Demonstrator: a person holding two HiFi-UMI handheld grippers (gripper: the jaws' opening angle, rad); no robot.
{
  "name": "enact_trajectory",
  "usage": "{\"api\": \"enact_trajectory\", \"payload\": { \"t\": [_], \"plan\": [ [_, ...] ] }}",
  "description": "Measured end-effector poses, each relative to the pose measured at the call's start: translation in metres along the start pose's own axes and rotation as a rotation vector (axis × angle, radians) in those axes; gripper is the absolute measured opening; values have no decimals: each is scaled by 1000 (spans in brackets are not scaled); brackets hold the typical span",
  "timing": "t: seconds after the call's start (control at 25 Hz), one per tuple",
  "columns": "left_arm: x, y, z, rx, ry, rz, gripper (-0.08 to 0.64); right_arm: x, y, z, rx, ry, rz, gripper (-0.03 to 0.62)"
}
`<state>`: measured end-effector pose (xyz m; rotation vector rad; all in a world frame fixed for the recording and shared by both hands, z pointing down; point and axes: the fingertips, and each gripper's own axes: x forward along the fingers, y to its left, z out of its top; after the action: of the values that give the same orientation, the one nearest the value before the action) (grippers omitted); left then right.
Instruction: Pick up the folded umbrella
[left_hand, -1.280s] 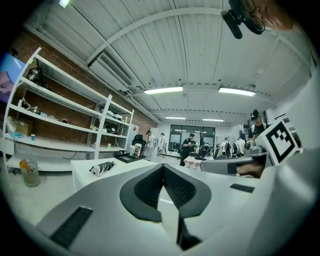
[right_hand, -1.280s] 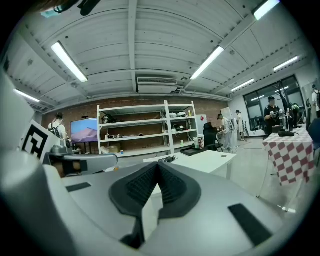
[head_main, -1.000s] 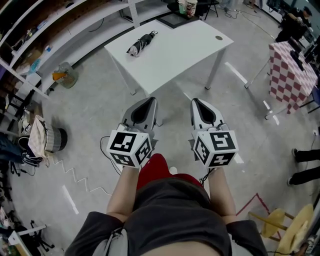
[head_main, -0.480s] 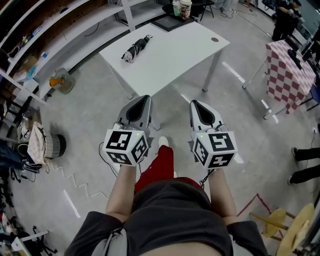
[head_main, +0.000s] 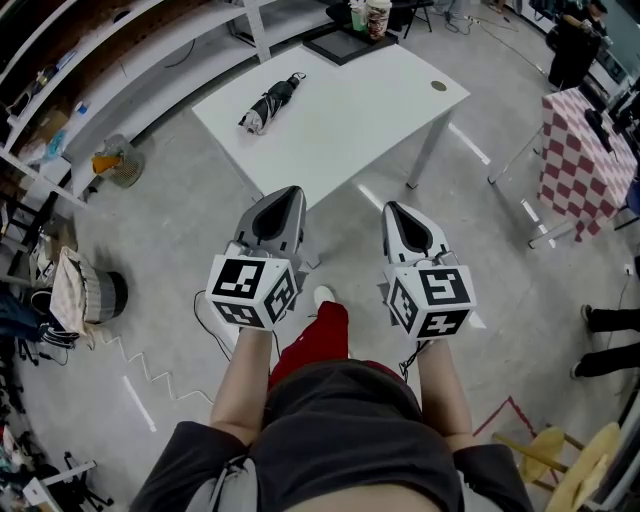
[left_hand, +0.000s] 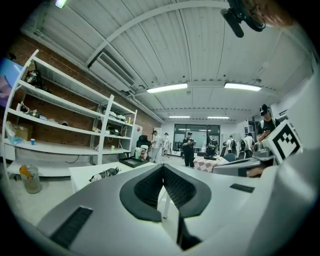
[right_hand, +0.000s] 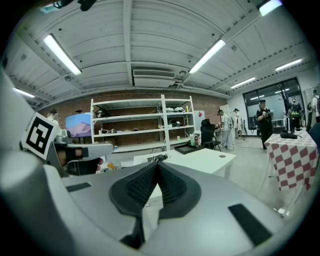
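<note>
The folded black umbrella (head_main: 265, 103) lies on the far left part of a white table (head_main: 370, 110), well ahead of both grippers. My left gripper (head_main: 287, 197) and right gripper (head_main: 394, 210) are held side by side over the floor, short of the table's near corner. Both are shut with nothing between their jaws. In the left gripper view the umbrella (left_hand: 105, 173) shows small on the table, left of the shut left gripper (left_hand: 162, 168). In the right gripper view the umbrella (right_hand: 157, 158) lies just above the shut right gripper (right_hand: 157, 166).
A black tray (head_main: 345, 42) and cups (head_main: 366, 14) stand at the table's far edge. White shelving (head_main: 100, 55) runs along the left. A bag (head_main: 74, 282) and a small fan (head_main: 122, 160) sit on the floor at left. A checkered table (head_main: 590, 150) stands at right.
The table and umbrella have come a little nearer in the head view as the person walks toward them. Both grippers stay shut and side by side.
</note>
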<state>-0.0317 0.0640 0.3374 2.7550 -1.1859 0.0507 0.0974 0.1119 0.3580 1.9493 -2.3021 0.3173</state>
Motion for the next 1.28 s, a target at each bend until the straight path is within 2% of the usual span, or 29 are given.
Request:
{"api": "enact_trajectory", "payload": {
  "t": [0.48, 0.96, 1.28],
  "plan": [
    [88, 70, -6, -6, 58, 39, 14, 109, -28, 11, 14, 44, 22, 18],
    [146, 127, 6, 10, 77, 70, 14, 204, -28, 32, -2, 77, 89, 18],
    [166, 169, 2, 9, 104, 101, 15, 254, -15, 35, -11, 106, 132, 18]
  ]
}}
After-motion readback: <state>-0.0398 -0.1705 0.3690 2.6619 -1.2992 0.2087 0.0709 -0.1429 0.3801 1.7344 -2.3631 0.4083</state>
